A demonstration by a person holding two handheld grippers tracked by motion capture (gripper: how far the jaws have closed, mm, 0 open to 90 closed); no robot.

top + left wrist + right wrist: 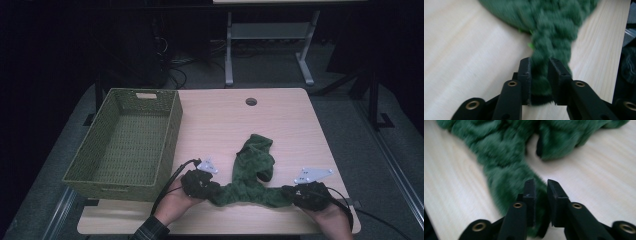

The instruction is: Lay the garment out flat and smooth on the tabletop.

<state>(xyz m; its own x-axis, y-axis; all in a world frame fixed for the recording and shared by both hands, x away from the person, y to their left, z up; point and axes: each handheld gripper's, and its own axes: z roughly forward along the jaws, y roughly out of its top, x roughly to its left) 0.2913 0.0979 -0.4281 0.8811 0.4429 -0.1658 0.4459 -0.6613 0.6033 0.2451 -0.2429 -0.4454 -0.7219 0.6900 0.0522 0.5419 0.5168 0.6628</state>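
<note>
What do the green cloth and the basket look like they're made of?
The green cloth looks like soft, thick-piled fabric, perhaps terry or chenille: its surface is nubby and matte, and it bunches where it lies between the jaws of each gripper. The basket appears woven, wicker or paper cord, olive green and matte, with a visible weave and a handle slot.

High view looks down; gripper views closely share the green cloth.

The basket stands on the table at its left side. The cloth lies right of it, near the front edge, between both hand-held grippers.
</note>
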